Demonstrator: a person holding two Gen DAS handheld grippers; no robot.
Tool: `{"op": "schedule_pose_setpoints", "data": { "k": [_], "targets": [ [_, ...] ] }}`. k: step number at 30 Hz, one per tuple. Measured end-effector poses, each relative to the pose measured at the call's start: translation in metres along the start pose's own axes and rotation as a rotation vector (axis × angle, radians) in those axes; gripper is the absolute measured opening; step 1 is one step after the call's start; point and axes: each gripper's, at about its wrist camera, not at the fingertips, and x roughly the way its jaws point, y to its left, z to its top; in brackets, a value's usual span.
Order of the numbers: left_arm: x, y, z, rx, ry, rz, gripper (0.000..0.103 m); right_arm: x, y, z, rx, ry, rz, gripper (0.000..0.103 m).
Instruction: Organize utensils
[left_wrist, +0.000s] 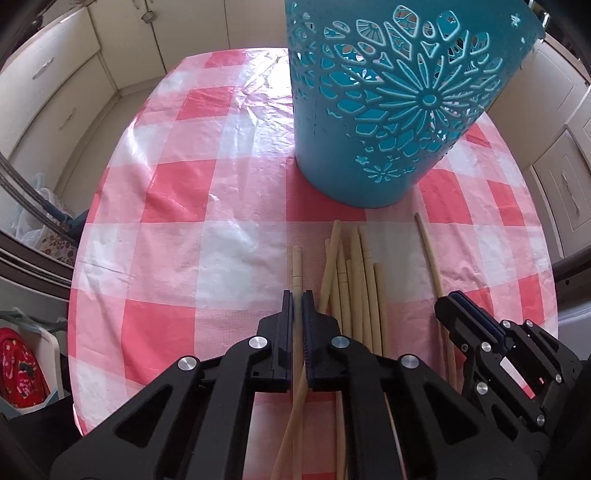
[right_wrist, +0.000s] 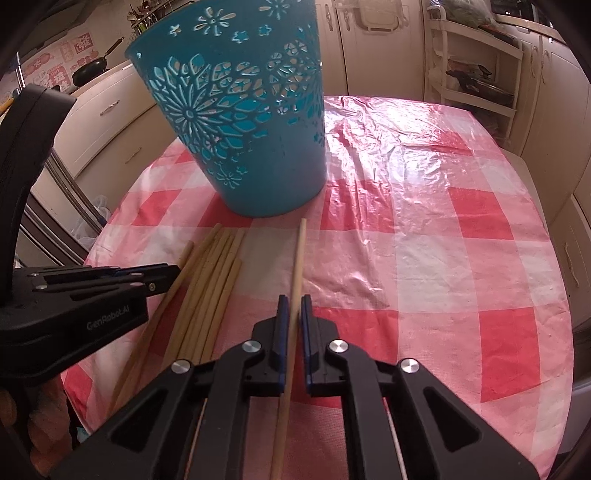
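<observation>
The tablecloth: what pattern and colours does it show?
Pink, red and white checks on the tablecloth, clearest in the right wrist view.

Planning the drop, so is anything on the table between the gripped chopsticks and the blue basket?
Nothing visible. Bare cloth lies between each held chopstick and the basket; the loose bundle lies beside them.

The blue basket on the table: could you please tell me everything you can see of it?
The blue basket is a round, tapered bin, wider at the rim than the base, apparently of plastic. Its wall is pierced with cut-out flowers, petals and small stars; the lowest band is solid. It stands upright on the pink and white checked tablecloth, just beyond the loose chopsticks, whose tips lie close to its base. Neither gripper touches it. Its inside is not visible.
</observation>
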Motion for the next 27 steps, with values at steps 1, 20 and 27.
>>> {"op": "schedule_pose_setpoints", "data": {
  "k": [1,20,27],
  "targets": [
    [0.000,0.002,0.000,-0.006,0.008,-0.009,0.005,0.000,-0.001,0.001,0.002,0.006,0.001,0.007],
    [-0.097,0.046,0.004,-0.097,-0.332,-0.077,0.005,0.014,0.015,0.019,-0.144,0.122,-0.042,0.039],
    [-0.149,0.035,0.006,-0.064,-0.487,-0.078,0.005,0.016,0.008,0.014,-0.142,0.031,-0.058,0.013]
  ]
}}
